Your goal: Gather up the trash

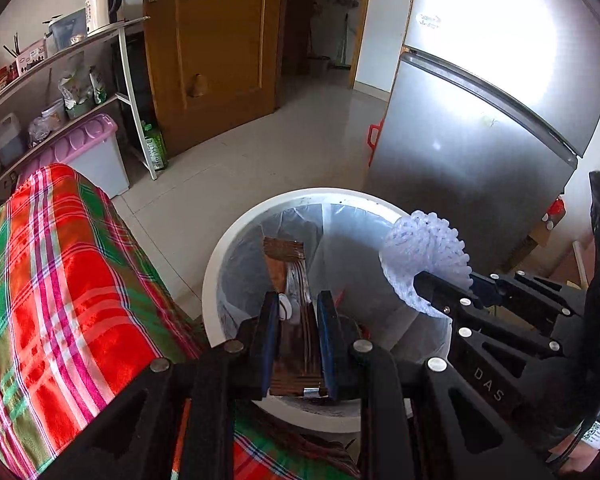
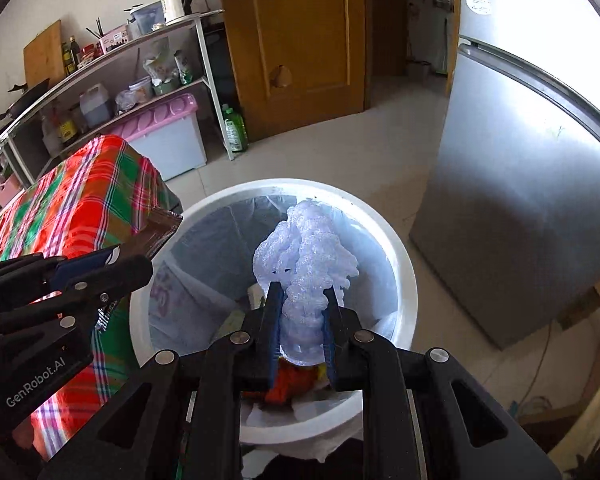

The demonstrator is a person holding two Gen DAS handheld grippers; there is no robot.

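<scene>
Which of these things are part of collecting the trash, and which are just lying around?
Job: white foam fruit net; brown shiny wrapper; round white lined trash bin.
Lying about: silver fridge; pink-lidded storage box; green plastic bottle; white electric kettle.

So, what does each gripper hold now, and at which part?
The left gripper clamps a brown wrapper by its lower part. The right gripper clamps a white foam net by its lower end. Both hang above the bin.
</scene>
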